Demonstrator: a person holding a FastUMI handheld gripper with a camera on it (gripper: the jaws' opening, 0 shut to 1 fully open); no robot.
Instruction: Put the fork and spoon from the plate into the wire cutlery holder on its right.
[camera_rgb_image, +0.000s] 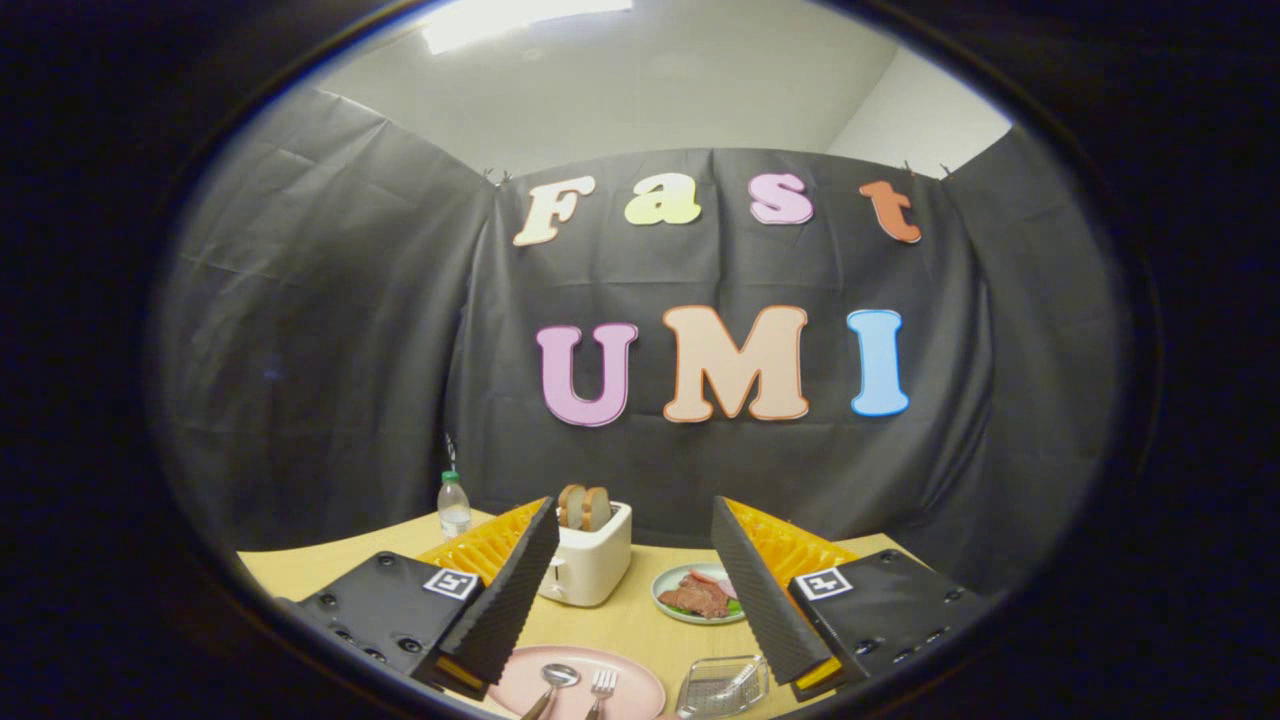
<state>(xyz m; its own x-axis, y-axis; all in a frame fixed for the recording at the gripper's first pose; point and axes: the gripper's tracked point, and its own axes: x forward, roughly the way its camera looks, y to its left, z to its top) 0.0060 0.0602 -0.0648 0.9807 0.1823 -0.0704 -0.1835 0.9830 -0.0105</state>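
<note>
Two utensils, spoon (556, 679) and fork (602, 686), lie side by side on the plate (640, 690), heads pointing away. Gripper (634, 590) fingers gape wide, empty. Wire cutlery holder (722, 686) sits by the right finger.

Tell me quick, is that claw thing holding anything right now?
Gripper: open, holding nothing, above the pink plate with spoon and fork.

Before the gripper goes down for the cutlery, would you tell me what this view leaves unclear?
- Spoon and fork handles: cut off at the near edge of the gripper view.
- Pink plate: near rim cut off.
- Wire cutlery holder: right side hidden behind a finger; contents too small to tell.
- Gripper: open, hovering above the table.
</note>
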